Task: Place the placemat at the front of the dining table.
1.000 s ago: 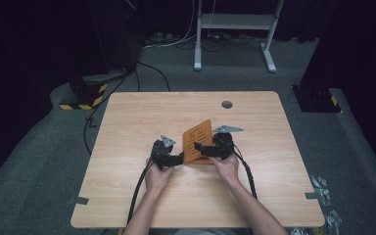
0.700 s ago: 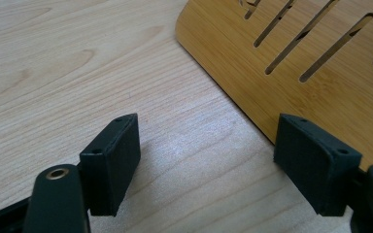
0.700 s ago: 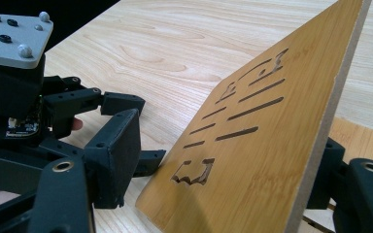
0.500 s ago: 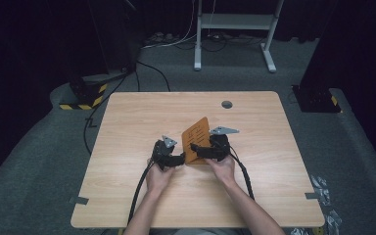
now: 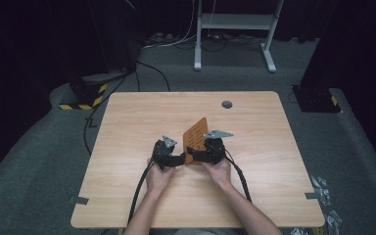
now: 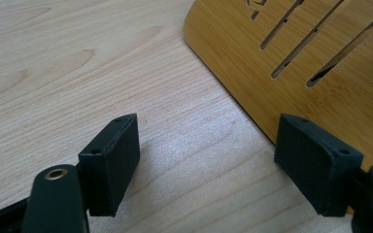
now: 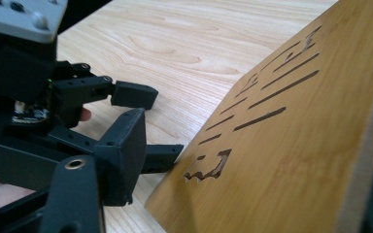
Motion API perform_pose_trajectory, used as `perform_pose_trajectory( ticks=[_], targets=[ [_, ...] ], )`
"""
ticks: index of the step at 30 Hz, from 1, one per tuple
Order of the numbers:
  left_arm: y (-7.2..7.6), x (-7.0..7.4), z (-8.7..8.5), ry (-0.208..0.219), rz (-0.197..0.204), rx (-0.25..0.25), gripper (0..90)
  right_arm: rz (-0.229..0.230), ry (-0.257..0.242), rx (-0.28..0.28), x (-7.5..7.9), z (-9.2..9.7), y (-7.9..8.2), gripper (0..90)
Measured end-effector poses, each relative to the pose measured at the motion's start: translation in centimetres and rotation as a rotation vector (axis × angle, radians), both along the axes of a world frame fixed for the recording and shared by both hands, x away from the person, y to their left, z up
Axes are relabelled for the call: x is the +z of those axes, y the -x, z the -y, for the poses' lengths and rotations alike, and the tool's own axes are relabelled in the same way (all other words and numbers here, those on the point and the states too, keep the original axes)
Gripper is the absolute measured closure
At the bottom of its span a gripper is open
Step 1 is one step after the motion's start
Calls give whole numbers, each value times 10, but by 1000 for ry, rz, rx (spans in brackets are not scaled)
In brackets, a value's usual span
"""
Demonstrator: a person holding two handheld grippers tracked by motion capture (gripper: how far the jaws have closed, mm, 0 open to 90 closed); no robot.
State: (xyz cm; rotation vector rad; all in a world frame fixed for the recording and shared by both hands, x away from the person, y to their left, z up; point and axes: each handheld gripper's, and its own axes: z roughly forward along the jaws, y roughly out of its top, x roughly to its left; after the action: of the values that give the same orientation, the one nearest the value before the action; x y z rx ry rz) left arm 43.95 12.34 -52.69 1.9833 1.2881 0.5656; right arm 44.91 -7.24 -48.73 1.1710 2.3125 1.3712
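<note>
A slotted bamboo board (image 5: 196, 138) stands tilted on the wooden table (image 5: 127, 122). My right gripper (image 5: 192, 155) reaches in from the right at the board's lower near corner. In the right gripper view the board (image 7: 281, 160) lies between the jaws; the left pad (image 7: 126, 155) stands off its face and the right jaw sits behind its edge. These jaws have just been closing. My left gripper (image 5: 180, 159) is open on the table left of the board, its right pad (image 6: 315, 165) at the board's (image 6: 320, 63) lower edge, nothing between the pads. It also appears as the left gripper (image 7: 150, 126).
A round cable hole (image 5: 226, 104) sits near the table's far edge. On the floor are a yellow-and-black striped block (image 5: 83, 95) at far left, a dark box (image 5: 318, 98) at far right and a white frame (image 5: 235, 29) behind. Cables trail from both grippers toward the near edge.
The right gripper has edged slightly left toward the left gripper. The board and the left hand stay where they were.
</note>
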Motion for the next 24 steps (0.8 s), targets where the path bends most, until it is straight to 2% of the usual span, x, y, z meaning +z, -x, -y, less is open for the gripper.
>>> perform_pose_trajectory(
  ticks=[4,9,16,20,24],
  targets=[
    [0,0,0,-1,0,-2,245,-10,10,-11,-3,0,-1,444],
    [0,0,0,0,0,0,245,-22,-1,-28,-6,5,-3,531],
    [0,0,0,0,0,0,245,-52,-31,-31,-8,10,-5,587],
    [0,0,0,0,0,2,243,-43,-37,-21,-8,9,-4,615],
    [0,0,0,1,0,-4,238,-33,-50,-13,-8,9,-3,683]
  ],
)
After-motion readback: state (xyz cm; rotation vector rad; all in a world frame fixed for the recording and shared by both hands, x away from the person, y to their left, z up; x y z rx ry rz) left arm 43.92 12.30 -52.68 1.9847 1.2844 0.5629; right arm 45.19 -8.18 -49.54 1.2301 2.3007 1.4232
